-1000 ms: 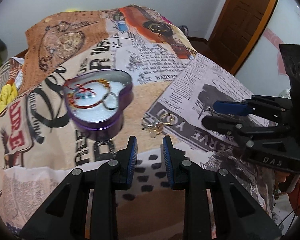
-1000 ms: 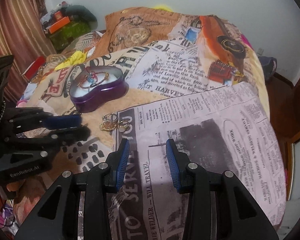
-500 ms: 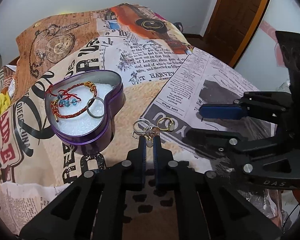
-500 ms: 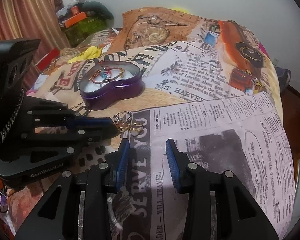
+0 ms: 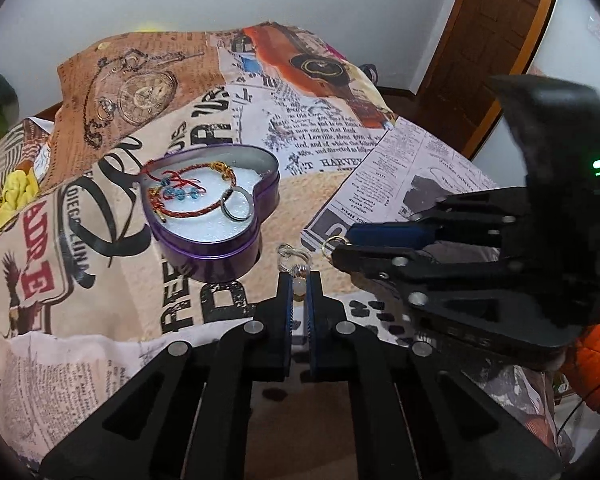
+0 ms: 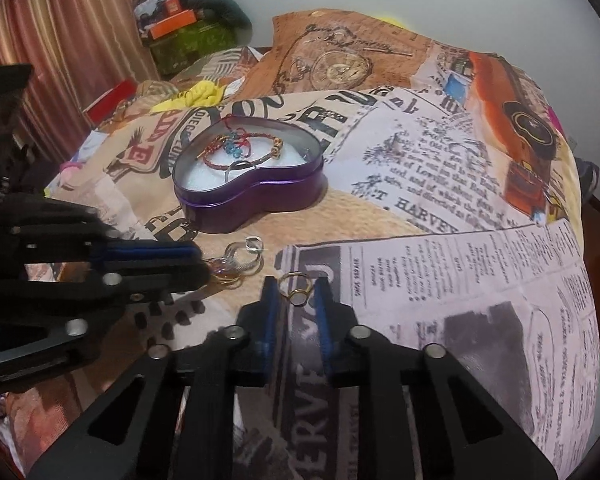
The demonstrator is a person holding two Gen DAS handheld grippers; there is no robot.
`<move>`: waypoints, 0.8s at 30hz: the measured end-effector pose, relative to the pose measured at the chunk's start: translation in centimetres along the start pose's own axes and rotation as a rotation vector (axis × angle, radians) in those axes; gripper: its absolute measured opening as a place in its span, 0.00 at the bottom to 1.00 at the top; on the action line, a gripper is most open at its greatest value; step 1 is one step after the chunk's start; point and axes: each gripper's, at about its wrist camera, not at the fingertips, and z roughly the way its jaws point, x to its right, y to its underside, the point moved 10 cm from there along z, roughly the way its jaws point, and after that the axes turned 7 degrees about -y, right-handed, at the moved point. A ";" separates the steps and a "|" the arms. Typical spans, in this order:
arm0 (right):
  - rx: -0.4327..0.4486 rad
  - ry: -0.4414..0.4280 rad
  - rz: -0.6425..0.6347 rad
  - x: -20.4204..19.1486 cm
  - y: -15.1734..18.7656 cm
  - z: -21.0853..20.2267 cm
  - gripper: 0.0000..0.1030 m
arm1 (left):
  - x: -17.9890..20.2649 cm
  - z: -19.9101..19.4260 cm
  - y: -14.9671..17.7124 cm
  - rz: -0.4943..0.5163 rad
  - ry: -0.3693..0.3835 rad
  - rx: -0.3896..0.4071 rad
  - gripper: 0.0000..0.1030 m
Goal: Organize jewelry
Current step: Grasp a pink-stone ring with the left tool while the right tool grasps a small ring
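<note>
A purple heart-shaped tin [image 5: 204, 254] [image 6: 260, 204] stands on the bed with a red cord bracelet [image 5: 188, 190] and a silver ring [image 5: 237, 209] lying in it. My left gripper [image 5: 298, 280] is shut on a small ring [image 5: 299, 283] in a cluster of silver rings [image 5: 290, 254] just right of the tin; it also shows in the right wrist view [image 6: 204, 266]. My right gripper [image 6: 294, 294] is open, with a gold ring [image 6: 296, 289] between its fingers on the bedcover. In the left wrist view the right gripper [image 5: 340, 246] reaches that gold ring [image 5: 332, 242].
The bed has a newspaper-print cover [image 6: 440, 184]. A yellow cloth [image 6: 200, 94] and boxes [image 6: 172, 24] lie at the far left by a curtain [image 6: 60, 60]. A wooden door [image 5: 496, 40] stands at the right.
Both grippers moved forward and down to the loose rings. My left gripper went from open to shut on a ring. My right gripper came around the gold ring.
</note>
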 end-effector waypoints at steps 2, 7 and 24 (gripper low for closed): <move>0.000 0.005 -0.003 0.0 0.0 0.1 0.09 | -0.1 -0.6 -0.2 0.002 -0.006 0.015 0.05; 0.007 -0.007 0.014 -0.2 -0.1 -0.3 0.07 | -0.4 -1.8 -0.6 -0.006 -0.010 0.041 0.05; 0.070 -0.002 0.044 -1.4 -0.5 -3.5 0.07 | -1.6 -2.9 1.7 -0.027 -0.024 -0.043 0.05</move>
